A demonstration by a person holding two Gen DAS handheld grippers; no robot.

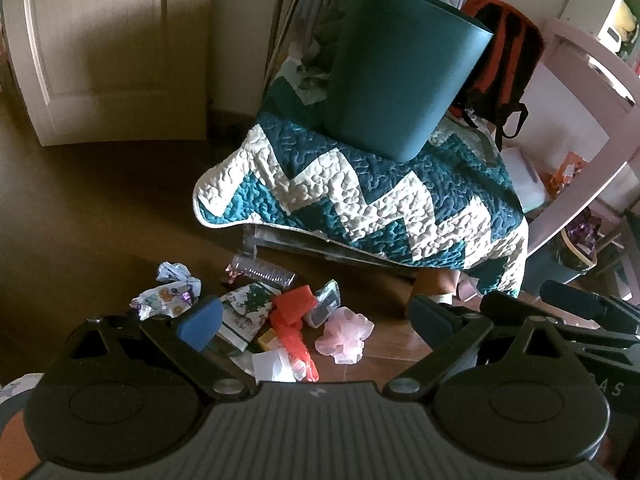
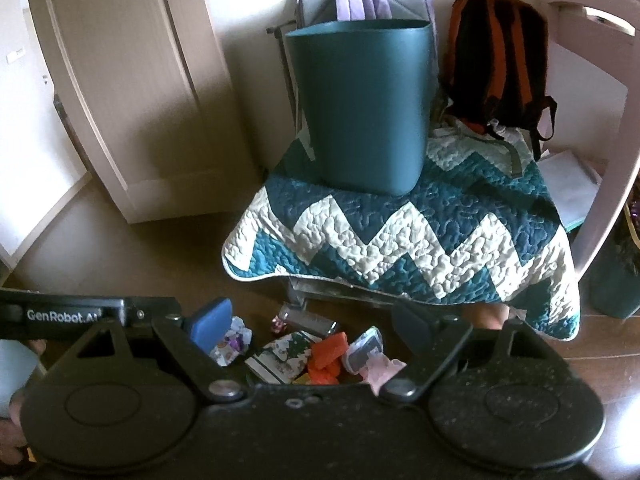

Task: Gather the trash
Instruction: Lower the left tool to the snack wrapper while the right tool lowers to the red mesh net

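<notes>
Both claws, left claw (image 1: 316, 312) and right claw (image 2: 312, 326), gape empty above crumpled paper trash (image 1: 256, 312); smooth teal bin (image 1: 396, 76) tops puckered quilt (image 1: 360, 200)

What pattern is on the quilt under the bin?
Teal and white zigzag quilt, clearest in the right wrist view.

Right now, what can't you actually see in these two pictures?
- Inside of the teal bin: both views look at its side wall.
- What the quilt covers: hidden in both.
- Near part of the trash pile: behind the left gripper and, in the right view, the right gripper.
- Print on the wrappers: too small.
</notes>
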